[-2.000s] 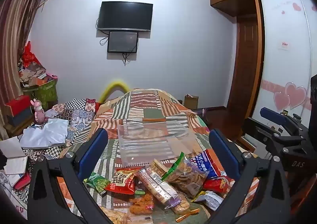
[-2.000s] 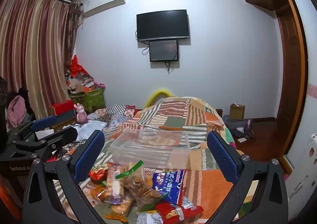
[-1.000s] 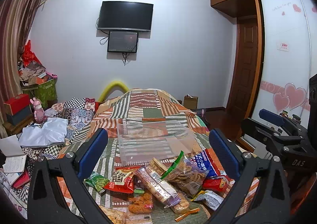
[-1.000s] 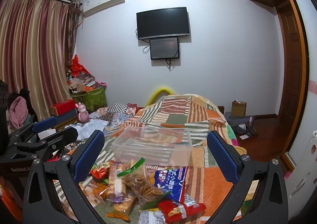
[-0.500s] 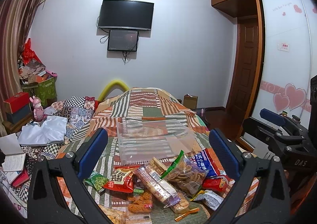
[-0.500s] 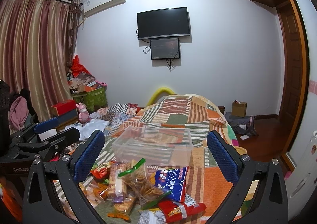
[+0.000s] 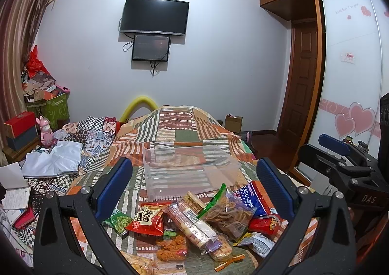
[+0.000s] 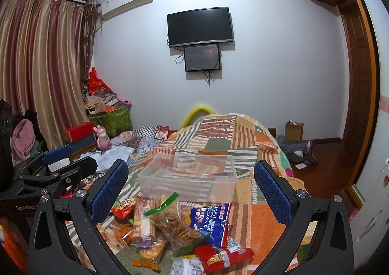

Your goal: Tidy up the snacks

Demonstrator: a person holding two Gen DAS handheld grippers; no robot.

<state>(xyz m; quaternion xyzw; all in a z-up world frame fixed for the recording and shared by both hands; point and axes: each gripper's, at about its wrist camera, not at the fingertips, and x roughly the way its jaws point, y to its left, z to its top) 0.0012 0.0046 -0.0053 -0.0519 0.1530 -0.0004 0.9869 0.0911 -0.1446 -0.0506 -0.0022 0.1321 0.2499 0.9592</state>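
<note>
Here we have both grippers hovering over a heap of snack packets on the patchwork striped bedspread (image 7: 184,129). Left gripper (image 7: 194,189) jaws spread wide, nothing between them; right gripper (image 8: 190,189) the same, wide apart and empty. Landmark: the clear rectangular plastic bin (image 7: 189,172), sitting upright on the bedspread, nothing inside that we can see. Just in front of the bin, touching its near wall, lies the blue foil packet with white Chinese lettering (image 8: 211,224); we can't read it fully. In front-left of the bin, the red packet with large yellow characters (image 7: 147,221) and the small green pea packet (image 7: 116,220). Directly in front, the clear green-topped bag of brown crackers (image 8: 172,219) rests on the pile. "DAS" is printed on the right gripper's body in the left view, "GenRobot" on the left one's in the right view.
</note>
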